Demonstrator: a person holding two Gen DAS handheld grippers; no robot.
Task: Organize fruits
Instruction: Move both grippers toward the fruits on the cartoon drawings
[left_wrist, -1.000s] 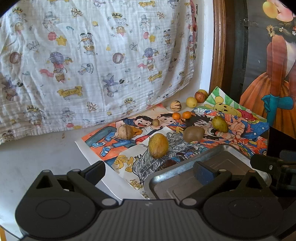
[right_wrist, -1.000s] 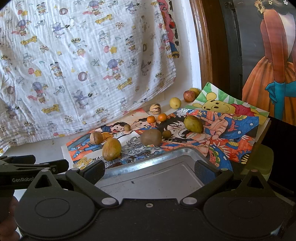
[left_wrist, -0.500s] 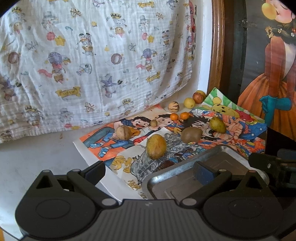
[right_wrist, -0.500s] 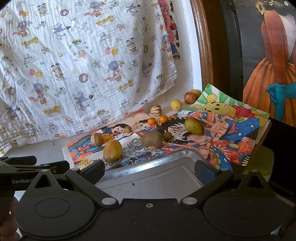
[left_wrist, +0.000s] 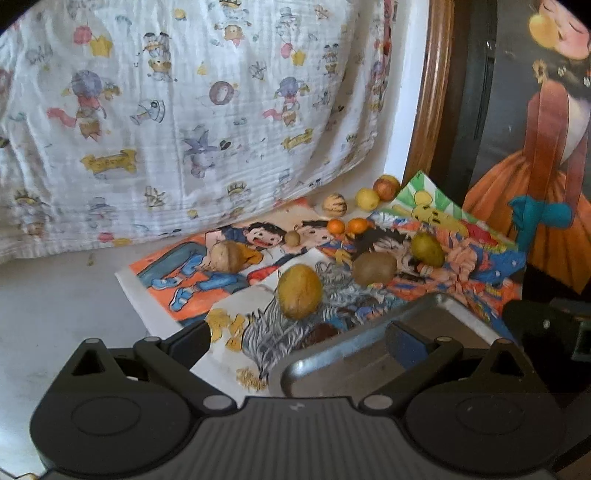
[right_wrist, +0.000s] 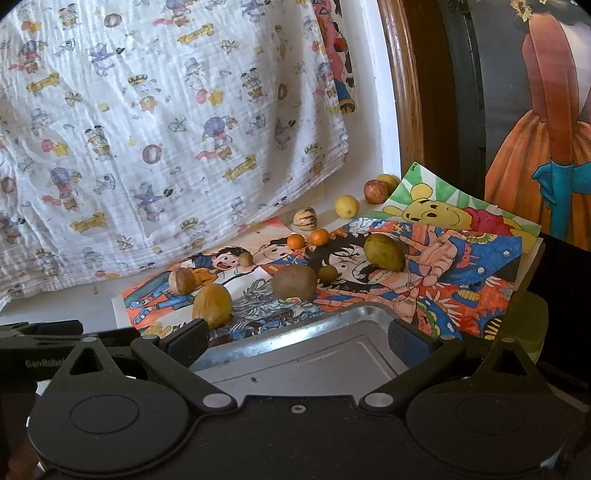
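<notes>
Several fruits lie on cartoon posters (left_wrist: 192, 273). A yellow-brown fruit (left_wrist: 299, 291), a brown kiwi-like fruit (left_wrist: 373, 267) and a green fruit (left_wrist: 426, 249) lie nearest the metal tray (left_wrist: 351, 341). Further back are a walnut-like fruit (left_wrist: 225, 254), two small oranges (left_wrist: 336, 226), a striped fruit (left_wrist: 334, 205), a lemon (left_wrist: 366, 198) and a red apple (left_wrist: 386, 186). My left gripper (left_wrist: 299, 343) is open over the tray's left corner and holds nothing. My right gripper (right_wrist: 299, 341) is open above the tray (right_wrist: 295, 369), with the yellow-brown fruit (right_wrist: 212, 304) just beyond its left finger.
A printed cloth (left_wrist: 166, 129) hangs behind the posters. A wooden frame (left_wrist: 432, 110) and a painted figure stand at the right. Bare white tabletop (left_wrist: 55, 302) lies left of the posters. The left gripper's body (right_wrist: 37, 332) shows at the right wrist view's left edge.
Both wrist views have shifted slightly, so the fruits sit a little more to the left. No fruit has moved, and both grippers stay open.
</notes>
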